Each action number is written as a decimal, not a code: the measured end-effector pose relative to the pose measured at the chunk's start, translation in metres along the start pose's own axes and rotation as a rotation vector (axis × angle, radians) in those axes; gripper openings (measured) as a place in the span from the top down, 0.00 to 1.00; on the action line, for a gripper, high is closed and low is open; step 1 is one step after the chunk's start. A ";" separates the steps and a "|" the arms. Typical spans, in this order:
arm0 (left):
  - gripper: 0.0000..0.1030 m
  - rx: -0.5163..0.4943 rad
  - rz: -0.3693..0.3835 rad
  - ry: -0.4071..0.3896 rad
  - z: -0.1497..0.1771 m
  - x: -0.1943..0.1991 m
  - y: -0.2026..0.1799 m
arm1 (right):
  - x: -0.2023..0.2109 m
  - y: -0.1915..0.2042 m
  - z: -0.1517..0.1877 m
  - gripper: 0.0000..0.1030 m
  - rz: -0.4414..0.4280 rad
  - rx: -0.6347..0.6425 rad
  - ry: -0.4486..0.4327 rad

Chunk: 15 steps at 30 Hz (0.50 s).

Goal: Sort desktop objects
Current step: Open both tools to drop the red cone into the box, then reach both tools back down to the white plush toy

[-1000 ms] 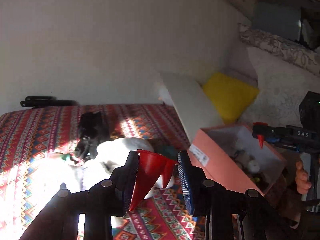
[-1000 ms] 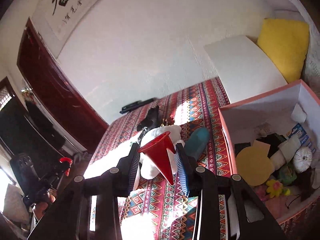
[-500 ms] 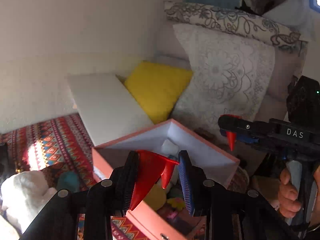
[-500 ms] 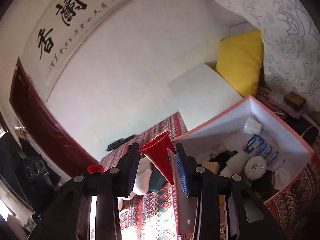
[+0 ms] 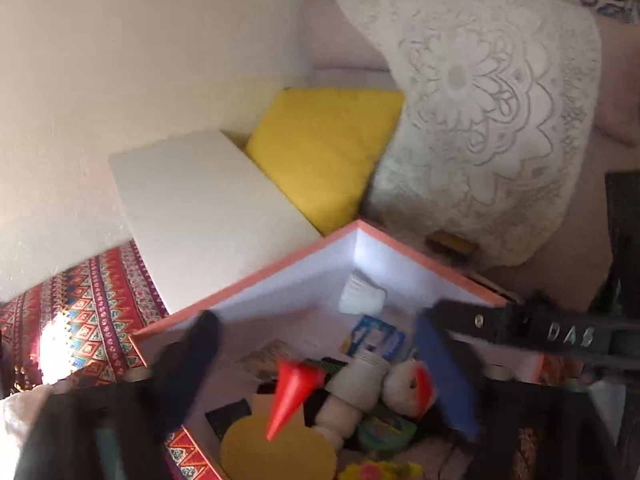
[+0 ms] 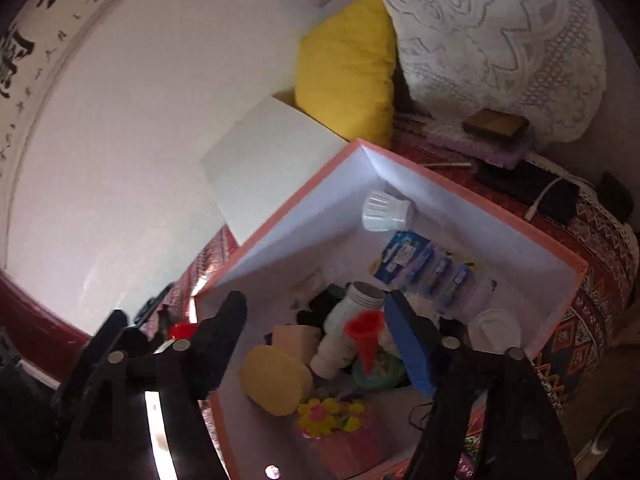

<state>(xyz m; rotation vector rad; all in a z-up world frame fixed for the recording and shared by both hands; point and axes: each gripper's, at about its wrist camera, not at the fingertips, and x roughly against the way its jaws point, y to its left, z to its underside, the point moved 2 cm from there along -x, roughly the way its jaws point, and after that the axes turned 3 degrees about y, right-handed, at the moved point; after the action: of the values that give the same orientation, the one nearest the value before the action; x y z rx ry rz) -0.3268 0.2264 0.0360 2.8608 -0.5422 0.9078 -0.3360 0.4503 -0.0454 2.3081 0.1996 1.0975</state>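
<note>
A salmon-pink box [image 5: 280, 264] with white inner walls lies under both grippers. My left gripper [image 5: 316, 320] stands wide open over it. A red cone [image 5: 292, 392] hangs loose between its fingers, tip down, touching neither pad. My right gripper [image 6: 316, 296] is wide open too, and a red cone [image 6: 366, 336] sits free between its fingers above the box [image 6: 480, 200] contents. Inside lie a yellow disc [image 6: 276, 376], a white bottle [image 6: 348, 320], a white cup [image 6: 386, 212] and a blue pack [image 6: 424, 264]. The right gripper's arm [image 5: 520, 332] crosses the left wrist view.
A white lid [image 5: 208, 216] leans on the wall behind the box, beside a yellow cushion [image 5: 324, 152] and a lace-covered pillow [image 5: 480, 120]. Patterned red cloth [image 5: 88, 300] covers the surface at the left. Dark objects [image 6: 528, 188] lie beyond the box's far right side.
Both grippers swung from the plush toys on the cloth to over the box. Both have opened and let go of their red cones.
</note>
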 end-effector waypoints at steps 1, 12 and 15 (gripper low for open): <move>0.10 0.008 -0.006 -0.005 0.001 -0.002 0.002 | -0.004 -0.002 0.000 0.25 0.031 -0.003 0.004; 0.10 0.081 -0.052 0.044 0.024 0.008 0.052 | -0.013 0.030 0.009 0.24 0.020 0.045 0.006; 0.10 0.108 -0.082 0.042 0.034 0.022 0.075 | -0.017 0.056 0.017 0.23 -0.012 0.081 0.014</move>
<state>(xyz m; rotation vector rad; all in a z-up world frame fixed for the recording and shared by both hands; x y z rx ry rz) -0.3187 0.1427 0.0198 2.9270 -0.3797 1.0101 -0.3398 0.3906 -0.0346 2.3682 0.2676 1.1192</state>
